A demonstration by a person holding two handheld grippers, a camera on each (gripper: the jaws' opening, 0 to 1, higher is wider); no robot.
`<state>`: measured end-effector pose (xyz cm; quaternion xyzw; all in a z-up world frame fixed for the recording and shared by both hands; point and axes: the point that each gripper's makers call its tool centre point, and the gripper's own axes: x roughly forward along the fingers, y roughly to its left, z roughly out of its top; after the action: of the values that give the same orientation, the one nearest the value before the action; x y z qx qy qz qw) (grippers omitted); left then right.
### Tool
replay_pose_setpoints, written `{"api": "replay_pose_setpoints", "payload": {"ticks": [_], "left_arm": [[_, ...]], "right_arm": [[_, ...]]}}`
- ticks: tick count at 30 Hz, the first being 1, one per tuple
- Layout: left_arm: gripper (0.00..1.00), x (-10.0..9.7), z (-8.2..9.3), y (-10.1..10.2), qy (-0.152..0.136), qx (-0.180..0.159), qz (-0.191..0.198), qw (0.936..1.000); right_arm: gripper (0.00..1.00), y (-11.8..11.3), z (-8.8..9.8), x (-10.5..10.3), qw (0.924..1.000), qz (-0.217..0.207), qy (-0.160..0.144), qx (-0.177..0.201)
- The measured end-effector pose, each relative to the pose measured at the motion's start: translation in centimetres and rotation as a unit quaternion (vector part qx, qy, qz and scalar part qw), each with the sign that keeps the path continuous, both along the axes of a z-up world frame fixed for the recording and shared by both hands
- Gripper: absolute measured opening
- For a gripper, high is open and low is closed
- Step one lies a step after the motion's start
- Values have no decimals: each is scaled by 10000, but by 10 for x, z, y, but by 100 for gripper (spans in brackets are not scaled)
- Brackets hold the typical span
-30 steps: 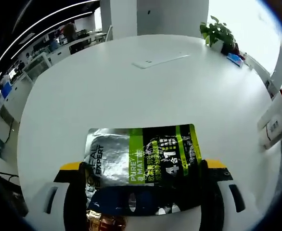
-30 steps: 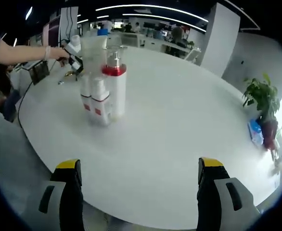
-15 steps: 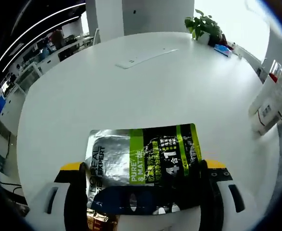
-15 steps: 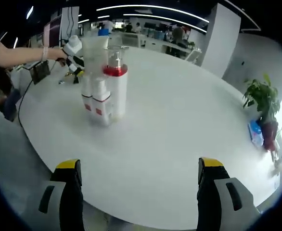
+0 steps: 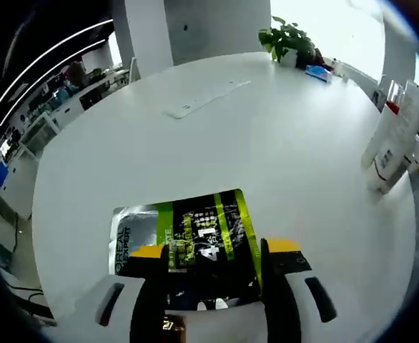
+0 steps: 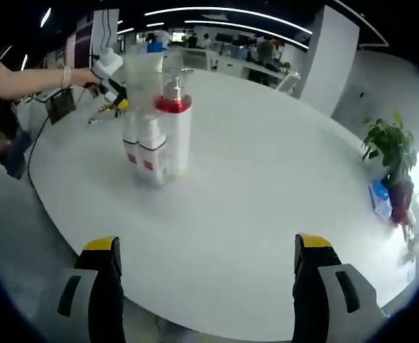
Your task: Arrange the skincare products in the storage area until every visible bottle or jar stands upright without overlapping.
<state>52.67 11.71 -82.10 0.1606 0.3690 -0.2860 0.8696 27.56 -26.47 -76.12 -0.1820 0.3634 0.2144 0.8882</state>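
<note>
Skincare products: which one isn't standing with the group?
The silver-and-green sachet, clamped flat in the left gripper. The white bottles stand upright together.

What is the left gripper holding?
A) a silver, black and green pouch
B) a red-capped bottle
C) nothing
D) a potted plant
A: the left gripper has its jaws closed on the pouch, which carries silver, black and green print, above the white table.
</note>
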Motion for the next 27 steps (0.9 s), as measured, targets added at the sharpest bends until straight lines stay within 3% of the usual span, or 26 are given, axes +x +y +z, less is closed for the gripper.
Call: {"api": "replay_pose_setpoints", "payload": {"ticks": [1,2,9,18,22,23,26,27], "left_arm": [[68,1,1,1,69,-139,104,9998],[74,3,2,3,74,-168,131,9997],[99,10,-1,27,50,-114,407,9991],[99,16,-6,37,226,-118,516,9983],[99,19,-13,37,537,-168,418,9975],[99,12,-13,33,637,-183,286,9974],[100,11,-17,32,882,-308,357,9950],[100,19,-16,35,764,-272,342,9961]], "right_arm": [[100,0,-1,0,10000,17,16,-10],[100,0,-1,-1,10000,26,34,-20],[100,0,-4,-2,9999,35,102,-56],[100,-1,-9,-4,9997,53,216,-125],[100,-1,-11,-5,9995,68,255,-149],[100,-1,-11,-5,9995,75,271,-156],[100,-1,-12,-5,9994,88,289,-174],[100,-1,-13,-5,9994,90,293,-175]]}}
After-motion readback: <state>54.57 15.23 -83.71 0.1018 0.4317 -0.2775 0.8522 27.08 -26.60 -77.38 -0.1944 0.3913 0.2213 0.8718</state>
